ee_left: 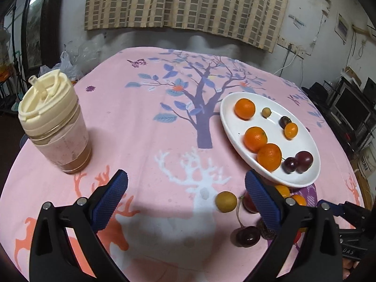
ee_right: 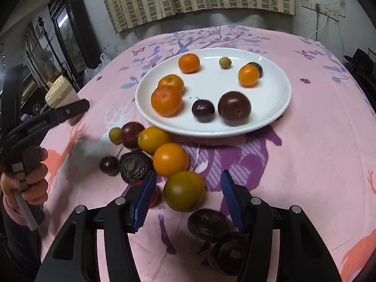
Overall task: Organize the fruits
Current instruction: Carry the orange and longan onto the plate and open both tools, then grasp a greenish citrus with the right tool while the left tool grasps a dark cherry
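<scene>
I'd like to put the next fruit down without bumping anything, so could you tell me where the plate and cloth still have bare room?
The white plate is bare along its right side, beyond the dark plum and small orange. The cloth between the lidded jar and plate is open. It is crowded before the plate's near-left rim, around the greenish orange.

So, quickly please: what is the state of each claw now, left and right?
Left claw: open wide, holding nothing.
Right claw: open, holding nothing; the round green-orange citrus fruit lies on the cloth between its fingers, untouched.
</scene>
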A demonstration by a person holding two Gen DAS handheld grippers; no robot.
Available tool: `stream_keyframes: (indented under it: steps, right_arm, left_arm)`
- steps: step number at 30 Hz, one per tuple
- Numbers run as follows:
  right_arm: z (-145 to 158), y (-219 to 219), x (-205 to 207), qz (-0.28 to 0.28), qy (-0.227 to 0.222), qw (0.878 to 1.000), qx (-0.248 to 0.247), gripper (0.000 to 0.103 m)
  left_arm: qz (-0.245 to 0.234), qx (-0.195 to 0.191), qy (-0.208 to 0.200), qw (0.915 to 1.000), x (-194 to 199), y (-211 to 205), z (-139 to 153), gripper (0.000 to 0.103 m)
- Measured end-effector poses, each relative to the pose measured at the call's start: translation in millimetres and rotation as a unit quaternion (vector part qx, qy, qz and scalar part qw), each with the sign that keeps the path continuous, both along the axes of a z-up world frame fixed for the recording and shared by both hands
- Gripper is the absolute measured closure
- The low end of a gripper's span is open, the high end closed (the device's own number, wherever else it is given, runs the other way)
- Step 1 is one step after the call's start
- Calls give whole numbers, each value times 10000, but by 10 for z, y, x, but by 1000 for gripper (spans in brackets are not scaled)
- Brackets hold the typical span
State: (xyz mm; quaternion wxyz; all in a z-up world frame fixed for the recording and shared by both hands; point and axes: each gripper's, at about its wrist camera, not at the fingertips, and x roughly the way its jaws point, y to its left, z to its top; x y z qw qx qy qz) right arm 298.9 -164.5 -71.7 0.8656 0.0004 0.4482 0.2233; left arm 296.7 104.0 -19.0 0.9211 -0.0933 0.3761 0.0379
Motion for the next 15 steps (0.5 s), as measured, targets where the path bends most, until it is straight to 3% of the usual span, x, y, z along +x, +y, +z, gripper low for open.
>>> stream_keyframes:
  steps: [14, 15]
  right_arm:
    - [-189, 84, 27, 61, 214, 9994, -267, 54]
    - [-187, 92, 19, 82, 179, 9994, -283, 61]
  left_arm:
    - [-243, 201, -17, 9995, -61, -137, 21, 5]
    - [-247, 195, -17, 9995, -65, -138, 22, 5]
